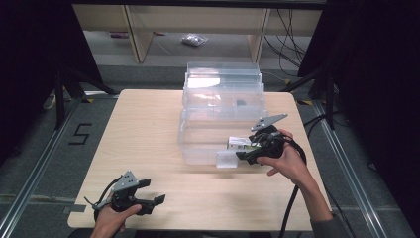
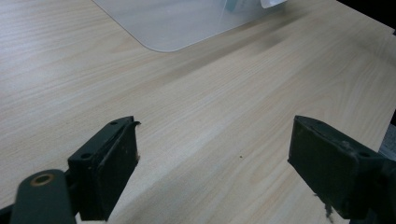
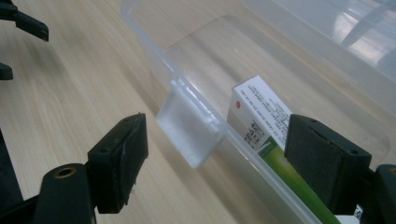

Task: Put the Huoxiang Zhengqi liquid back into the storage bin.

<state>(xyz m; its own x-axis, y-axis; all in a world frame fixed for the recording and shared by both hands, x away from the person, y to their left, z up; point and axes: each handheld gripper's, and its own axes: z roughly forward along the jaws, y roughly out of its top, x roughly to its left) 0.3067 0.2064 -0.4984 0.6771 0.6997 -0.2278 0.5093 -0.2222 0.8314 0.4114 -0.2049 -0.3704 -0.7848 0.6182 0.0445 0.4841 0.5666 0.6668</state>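
A clear plastic box (image 1: 198,144) stands open on the wooden table, its lid (image 1: 223,84) tipped back behind it. A small white and green carton (image 1: 239,143) lies inside against the near wall, at the right. My right gripper (image 1: 242,154) is at that wall, open. In the right gripper view its jaws (image 3: 215,154) stand wide apart, one outside the wall and one over the carton (image 3: 261,112), with the box's latch tab (image 3: 189,126) between them. Neither pad presses on anything. My left gripper (image 1: 157,204) rests open near the front left edge, with only bare table between its jaws (image 2: 212,154).
The box's rounded corner (image 2: 173,23) shows far ahead in the left gripper view. A small dark item (image 1: 241,103) sits in the raised lid part. Wooden table (image 1: 143,129) stretches left of the box. Dark stands and cables flank the table.
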